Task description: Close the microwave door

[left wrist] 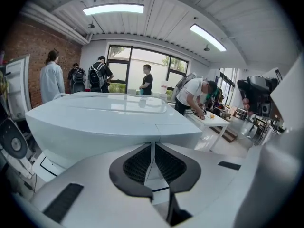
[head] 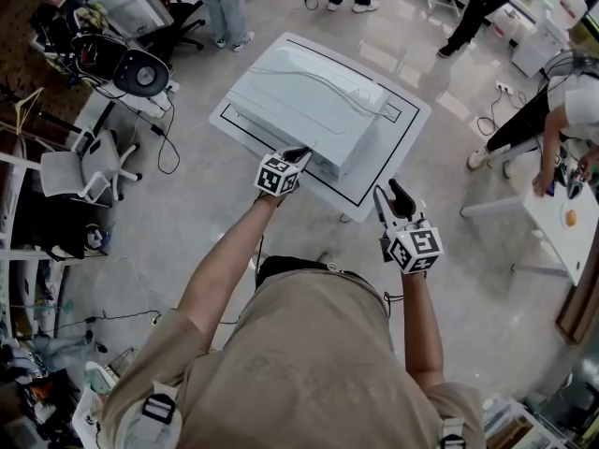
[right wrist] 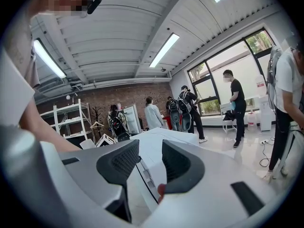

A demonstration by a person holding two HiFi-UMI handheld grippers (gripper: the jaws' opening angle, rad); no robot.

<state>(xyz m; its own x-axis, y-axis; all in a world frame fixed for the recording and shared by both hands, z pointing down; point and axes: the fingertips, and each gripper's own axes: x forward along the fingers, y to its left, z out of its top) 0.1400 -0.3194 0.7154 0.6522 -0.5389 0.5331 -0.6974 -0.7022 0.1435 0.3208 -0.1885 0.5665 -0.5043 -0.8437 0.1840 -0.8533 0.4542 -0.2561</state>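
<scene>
Microwave (head: 304,106) on white table (head: 410,146), dead ahead; door gap unreadable from above. Left gripper (head: 299,153) jaws nearly together, empty, tips at front corner. Right gripper (head: 390,193) jaws apart, empty, off table edge. Risk: corner push skids microwave or tips slip off.

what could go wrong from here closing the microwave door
1. The left gripper, jaws together, is at the near front corner of the white box-shaped microwave. Pushing there may slide the whole unit across the white tabletop rather than shut it.
2. The right gripper hangs open just off the tabletop's edge and braces nothing. It may bump that edge if it moves in.
</scene>
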